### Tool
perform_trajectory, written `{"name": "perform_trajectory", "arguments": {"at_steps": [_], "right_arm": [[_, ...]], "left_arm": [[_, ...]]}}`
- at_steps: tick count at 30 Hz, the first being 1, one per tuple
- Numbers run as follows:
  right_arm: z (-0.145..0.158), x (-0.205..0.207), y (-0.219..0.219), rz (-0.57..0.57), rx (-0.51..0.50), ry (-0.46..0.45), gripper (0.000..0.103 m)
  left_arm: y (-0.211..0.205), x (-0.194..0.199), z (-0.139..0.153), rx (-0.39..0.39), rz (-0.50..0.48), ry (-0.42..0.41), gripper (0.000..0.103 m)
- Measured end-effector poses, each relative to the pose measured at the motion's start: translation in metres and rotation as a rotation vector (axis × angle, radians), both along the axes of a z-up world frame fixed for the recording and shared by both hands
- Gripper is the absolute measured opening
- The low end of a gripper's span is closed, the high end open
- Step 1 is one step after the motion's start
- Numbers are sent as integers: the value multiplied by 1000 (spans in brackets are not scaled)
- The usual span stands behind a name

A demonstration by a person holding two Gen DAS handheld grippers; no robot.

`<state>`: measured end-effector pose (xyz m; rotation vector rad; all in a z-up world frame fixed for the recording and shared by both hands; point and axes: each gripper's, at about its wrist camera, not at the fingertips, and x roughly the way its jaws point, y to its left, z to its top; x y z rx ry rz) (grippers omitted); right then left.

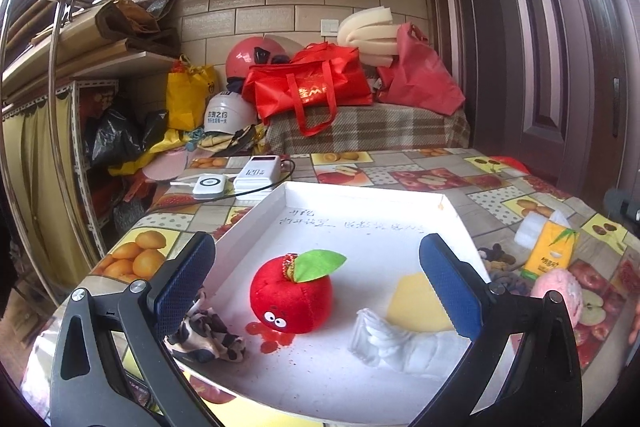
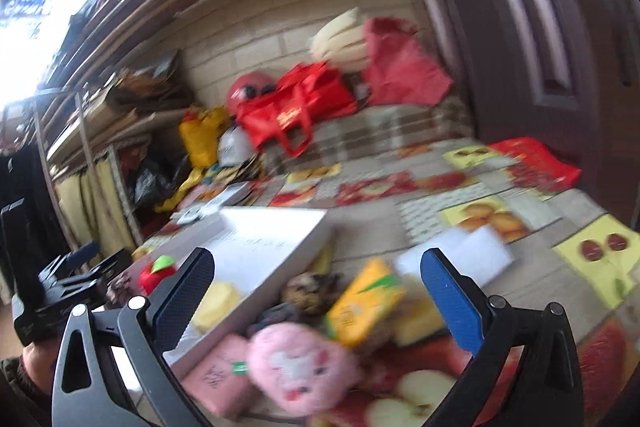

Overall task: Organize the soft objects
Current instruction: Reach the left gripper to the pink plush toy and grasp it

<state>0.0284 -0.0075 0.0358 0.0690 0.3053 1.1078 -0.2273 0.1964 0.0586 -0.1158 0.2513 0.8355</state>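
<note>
A white shallow box (image 1: 360,211) holds a red plush apple (image 1: 291,297), a yellow sponge (image 1: 416,303), a white folded cloth (image 1: 400,341) and a leopard-print cloth (image 1: 208,335) draped on its left rim. My left gripper (image 1: 316,291) stands open above the box, the apple between its fingers but untouched. The right wrist view is blurred. My right gripper (image 2: 320,303) is open over a pile beside the box (image 2: 256,247): a pink plush (image 2: 304,367), a yellow tissue pack (image 2: 364,303), a pink block (image 2: 220,375) and a dark scrunchie (image 2: 310,289).
A power bank (image 1: 256,173) and a white charger (image 1: 210,185) lie behind the box on the fruit-print tablecloth (image 1: 400,167). White foam (image 2: 456,255) and a red bag (image 2: 536,159) lie to the right. Bags and helmets crowd a bench (image 1: 360,131) behind the table.
</note>
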Motion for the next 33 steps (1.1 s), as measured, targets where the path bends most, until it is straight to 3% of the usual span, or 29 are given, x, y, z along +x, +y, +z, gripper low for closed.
{"name": "perform_trajectory", "arguments": {"at_steps": [3, 5, 10, 13, 15, 20, 33], "right_arm": [[6, 14, -36, -80, 91, -32, 103], [6, 23, -51, -105, 115, -7, 103], [0, 52, -65, -117, 26, 80, 103], [4, 54, -77, -153, 41, 20, 103], [4, 54, -82, -199, 41, -12, 103], [-3, 77, -83, -242, 12, 89, 103], [-6, 87, -95, -304, 19, 138, 103]], "left_arm": [[-10, -2, 2, 1, -45, -39, 103], [-16, -1, 2, -35, -110, -66, 103], [-32, 21, 0, -133, -266, -55, 103], [-46, 34, 2, -120, -311, -40, 103], [-54, 41, 2, -125, -327, -24, 103], [-64, 57, -2, -122, -320, 42, 103], [-62, 57, -6, -134, -313, 49, 103]]}}
